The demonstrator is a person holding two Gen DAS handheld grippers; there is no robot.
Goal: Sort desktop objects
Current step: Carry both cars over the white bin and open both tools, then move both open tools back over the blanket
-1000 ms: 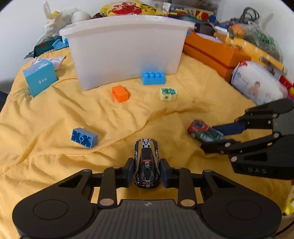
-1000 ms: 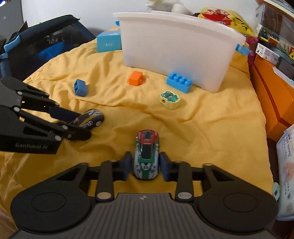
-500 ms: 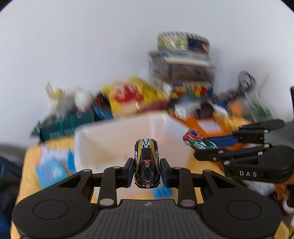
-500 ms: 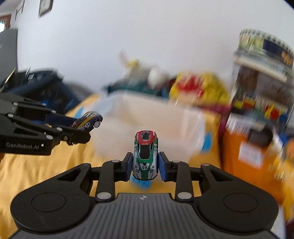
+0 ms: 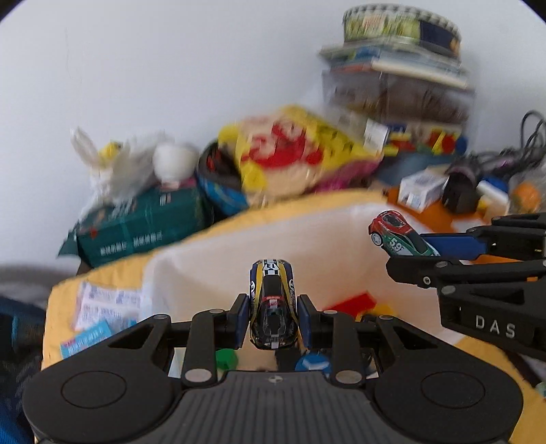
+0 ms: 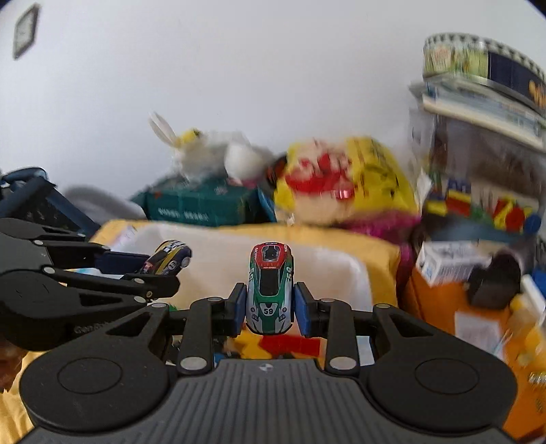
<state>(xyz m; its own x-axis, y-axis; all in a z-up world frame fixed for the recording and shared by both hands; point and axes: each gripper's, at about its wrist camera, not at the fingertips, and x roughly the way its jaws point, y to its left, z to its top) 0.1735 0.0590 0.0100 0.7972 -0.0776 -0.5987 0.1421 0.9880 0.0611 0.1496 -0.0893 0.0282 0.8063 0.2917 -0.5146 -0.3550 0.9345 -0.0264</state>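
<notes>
My left gripper (image 5: 272, 316) is shut on a black-and-yellow toy car (image 5: 272, 304), number 13, held in the air above the open white bin (image 5: 211, 269). My right gripper (image 6: 269, 309) is shut on a green, red and white toy car (image 6: 269, 290), number 59, also held over the bin (image 6: 344, 269). Each gripper shows in the other's view: the right one with its car (image 5: 397, 235) at the right, the left one with its car (image 6: 169, 261) at the left. Red, yellow, green and blue pieces (image 5: 351, 304) lie inside the bin.
The bin stands on a yellow cloth (image 5: 102, 273). Behind it are a green box (image 5: 136, 229), a white plush (image 5: 129, 167), a yellow-and-red bag (image 5: 290, 153), stacked boxes with a round tin (image 5: 399, 27), and an orange box (image 6: 443, 307) at the right.
Both grippers have lifted their cars off the yellow cloth and carried them up and forward to above the bin. The bricks on the cloth have dropped out of view.
</notes>
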